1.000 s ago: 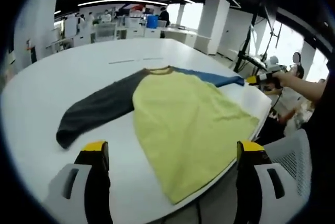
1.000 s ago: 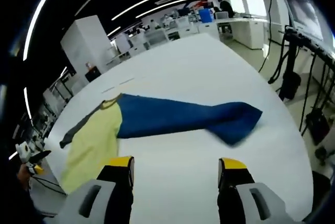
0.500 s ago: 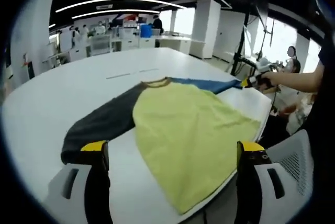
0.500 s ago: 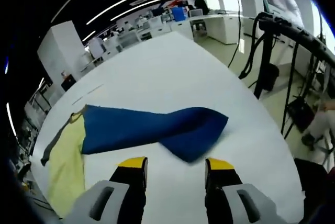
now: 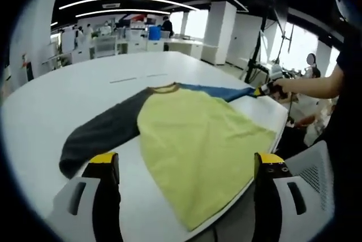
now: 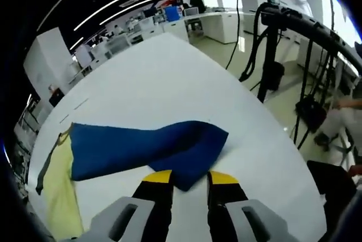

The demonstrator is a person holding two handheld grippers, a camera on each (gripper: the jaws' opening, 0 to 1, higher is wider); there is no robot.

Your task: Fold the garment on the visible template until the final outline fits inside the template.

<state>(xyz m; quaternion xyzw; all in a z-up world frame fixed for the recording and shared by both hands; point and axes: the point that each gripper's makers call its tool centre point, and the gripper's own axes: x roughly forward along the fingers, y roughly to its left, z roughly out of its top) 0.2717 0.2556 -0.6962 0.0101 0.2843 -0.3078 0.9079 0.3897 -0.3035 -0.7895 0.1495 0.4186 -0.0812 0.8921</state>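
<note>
Right gripper (image 6: pixel 188 177) has its yellow-tipped jaws drawn close around the cuff edge of the blue sleeve (image 6: pixel 147 148), pinching it just above the white table (image 6: pixel 169 67). Left gripper (image 5: pixel 184 160) hangs with jaws spread wide, grasping nothing, over the yellow raglan shirt (image 5: pixel 195 137), which lies flat by the table's near edge with its dark grey sleeve (image 5: pixel 104 132) stretched out left.

Left hand-held gripper (image 5: pixel 184 165) jaws wide apart; right hand-held gripper (image 6: pixel 188 177) jaws nearly together.
</note>
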